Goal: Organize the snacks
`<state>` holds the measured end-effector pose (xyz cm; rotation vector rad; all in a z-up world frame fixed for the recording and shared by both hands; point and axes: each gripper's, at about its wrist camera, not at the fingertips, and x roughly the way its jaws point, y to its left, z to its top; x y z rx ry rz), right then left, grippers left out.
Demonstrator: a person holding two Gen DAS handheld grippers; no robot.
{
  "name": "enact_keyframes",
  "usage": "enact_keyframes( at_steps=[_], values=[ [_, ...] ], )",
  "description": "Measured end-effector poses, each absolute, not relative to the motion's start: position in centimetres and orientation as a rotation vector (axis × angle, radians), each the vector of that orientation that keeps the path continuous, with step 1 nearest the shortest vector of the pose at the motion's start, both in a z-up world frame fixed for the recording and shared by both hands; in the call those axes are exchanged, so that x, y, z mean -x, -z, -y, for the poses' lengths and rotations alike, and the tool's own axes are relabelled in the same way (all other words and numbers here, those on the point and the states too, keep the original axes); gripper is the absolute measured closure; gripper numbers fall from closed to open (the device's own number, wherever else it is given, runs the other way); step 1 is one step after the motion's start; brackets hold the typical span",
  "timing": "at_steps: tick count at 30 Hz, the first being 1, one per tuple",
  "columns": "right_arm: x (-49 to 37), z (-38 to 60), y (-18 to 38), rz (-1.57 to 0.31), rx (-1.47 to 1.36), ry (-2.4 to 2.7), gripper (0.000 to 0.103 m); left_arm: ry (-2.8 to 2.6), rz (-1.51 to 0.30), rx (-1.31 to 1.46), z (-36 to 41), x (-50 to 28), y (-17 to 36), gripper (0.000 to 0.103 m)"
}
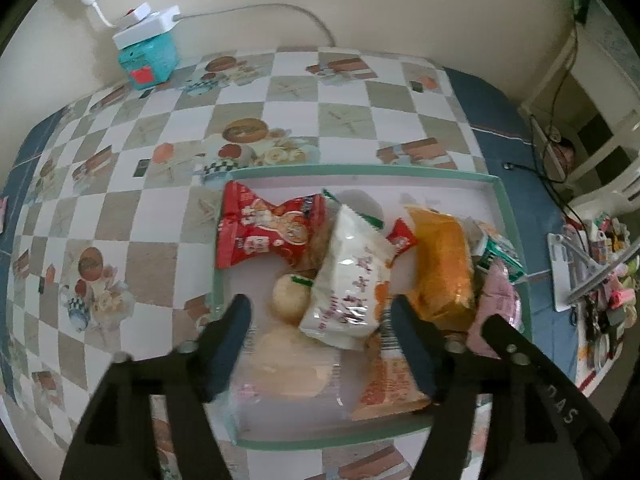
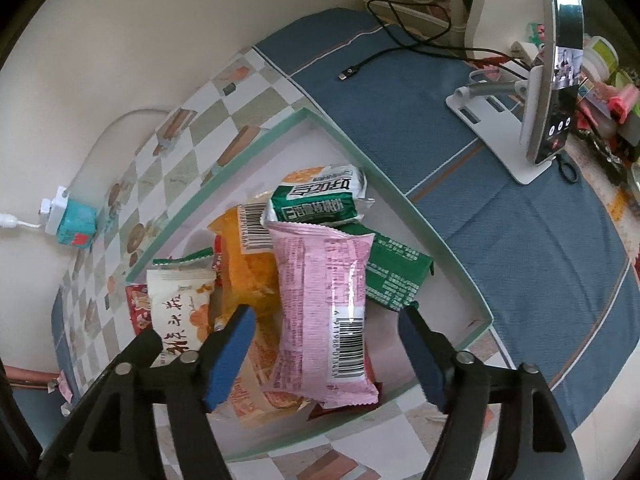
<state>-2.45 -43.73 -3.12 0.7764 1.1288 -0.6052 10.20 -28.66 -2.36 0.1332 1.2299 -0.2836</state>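
Lengthwise, pink packet [image 2: 324, 316] lies barcode-end nearest (tray [image 2: 440, 248]).

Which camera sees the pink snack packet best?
The right wrist view: the pink packet lies whole between the open tool's fingers, barcode showing. The left wrist view catches only its pink edge behind the orange packet.

One green-rimmed tray [image 2: 400, 196] holds about nine snack packets [image 2: 324, 304]: two red, two green, one white, one pink, two orange, one clear.
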Motion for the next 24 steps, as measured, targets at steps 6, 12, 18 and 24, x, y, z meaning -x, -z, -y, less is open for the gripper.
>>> enact_keyframes(
  at_steps=[6, 12, 18, 24],
  values=[
    [2.7, 44.2, 2.9, -1.119, -0.765, 0.622, 0.000, 0.240, -1.236, -0.108, 27.5, -10.9, 2.5, 0.019],
    [2.5, 44.0, 2.7, -1.121, -0.742, 0.615, 0.000, 0.173, -1.238, -0.061, 25.7, -11.7, 2.6, 0.006],
    [2.1, 43.5, 2.3, -1.119, -0.699, 0.608, 0.000, 0.083, -1.182, -0.095, 24.3, -11.9, 2.1, 0.004],
    [2.1, 43.3, 1.9, -1.118, -0.667, 0.602, 0.000, 0.084, -1.181, -0.104, 23.6, -11.9, 1.6, 0.004]
  ],
)
